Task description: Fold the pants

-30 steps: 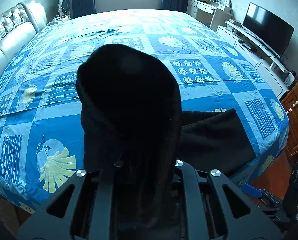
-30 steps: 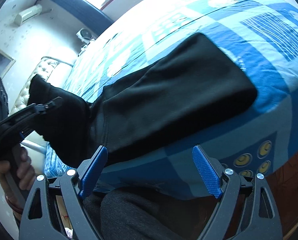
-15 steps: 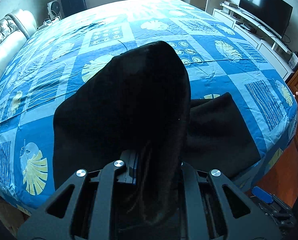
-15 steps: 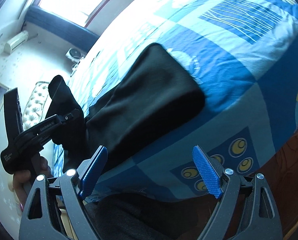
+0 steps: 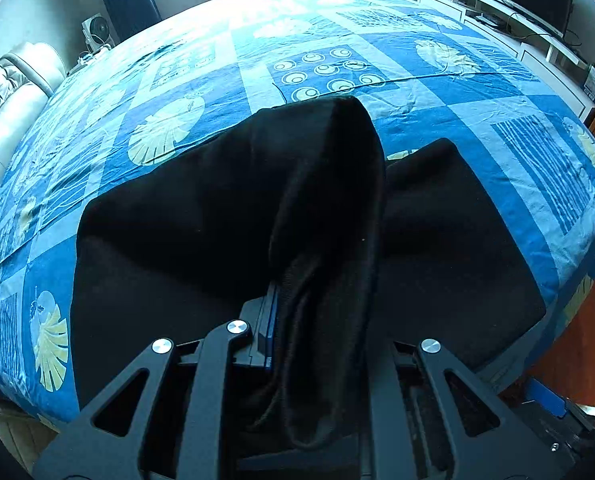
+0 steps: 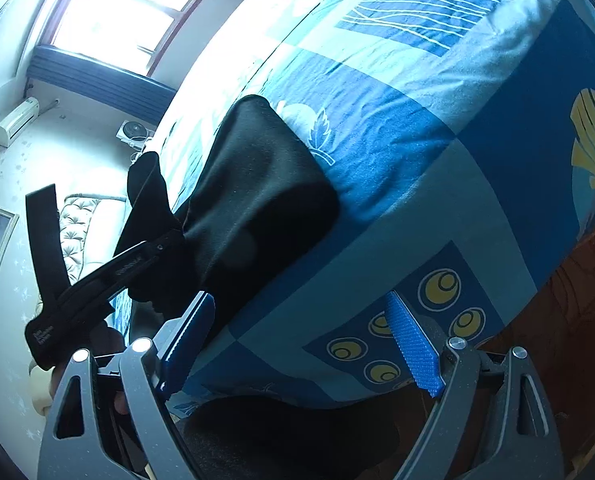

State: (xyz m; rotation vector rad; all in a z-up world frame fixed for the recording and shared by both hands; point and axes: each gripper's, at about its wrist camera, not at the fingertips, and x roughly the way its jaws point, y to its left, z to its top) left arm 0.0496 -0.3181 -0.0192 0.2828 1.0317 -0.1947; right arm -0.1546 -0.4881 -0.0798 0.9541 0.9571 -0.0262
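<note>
pants (image 5: 185, 248), black and soft, lie along the near edge of a bed (image 5: 337, 40) covered in a blue patterned sheet. one end of them is lifted in a bunch, pinched between the nearly closed jaws of the left gripper (image 5: 281, 320); the rest is spread flat on the sheet to either side. in the right wrist view the left gripper (image 6: 153, 248) appears at the left with the dark cloth hanging from it, a person's hand (image 6: 105, 344) on its handle. the right gripper (image 6: 301, 336) has its blue pads set wide apart with nothing between them, hovering just off the bed's edge near the flat part of the pants (image 6: 257, 184).

compared with a second ago, the lifted bunch has come lower and further over the spread fabric, and more cloth now shows flat on the bed. this suggests the fold is partway through: the held end appears about to be laid over the rest.
</note>
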